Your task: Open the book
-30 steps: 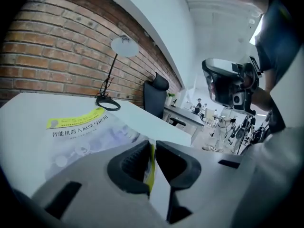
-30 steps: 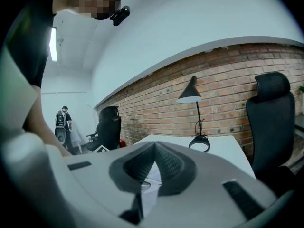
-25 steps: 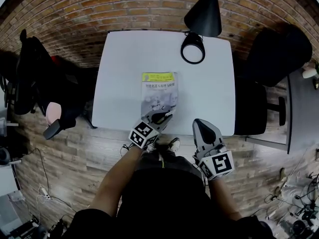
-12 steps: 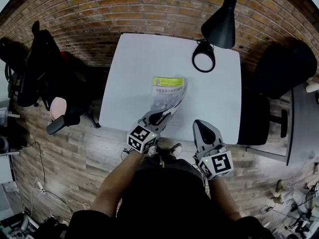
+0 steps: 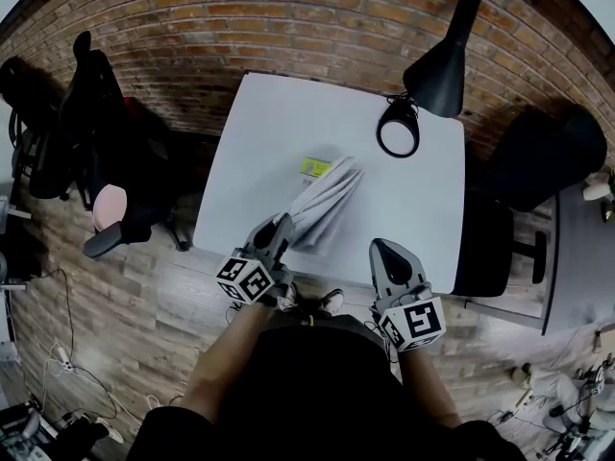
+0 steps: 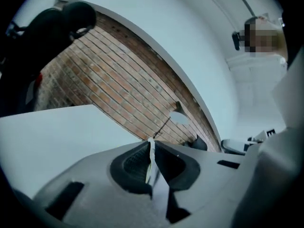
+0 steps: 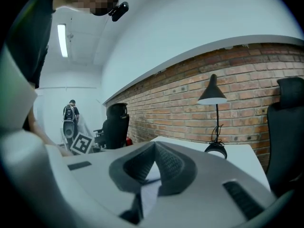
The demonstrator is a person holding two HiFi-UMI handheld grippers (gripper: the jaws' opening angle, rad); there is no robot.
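left gripper (image 5: 280,227): the jaws have just been closing and now clamp a thin pale sheet of the book (image 5: 322,205). in the left gripper view the sheet edge (image 6: 149,163) stands upright between the two dark ribbed pads, which press on it from both sides. the left gripper (image 6: 150,144) points roughly level, over the near edge of the table.

book: it lies on the white table (image 5: 279,123), near the middle of the front edge, between the two grippers and slightly toward the left one. its cover and several leaves are raised off the block and fan upward from the far end toward the left gripper. a yellow-green band shows at the far left corner.

right gripper (image 5: 382,248): it hangs at the front edge of the table, to the right of the book and apart from it. in the right gripper view its jaws (image 7: 154,151) meet at the tips with nothing between them.

surroundings: a black desk lamp (image 5: 437,65) stands at the far right corner of the table, in front of a brick wall (image 5: 240,17). a black office chair (image 5: 543,147) stands just beside the table on the right.
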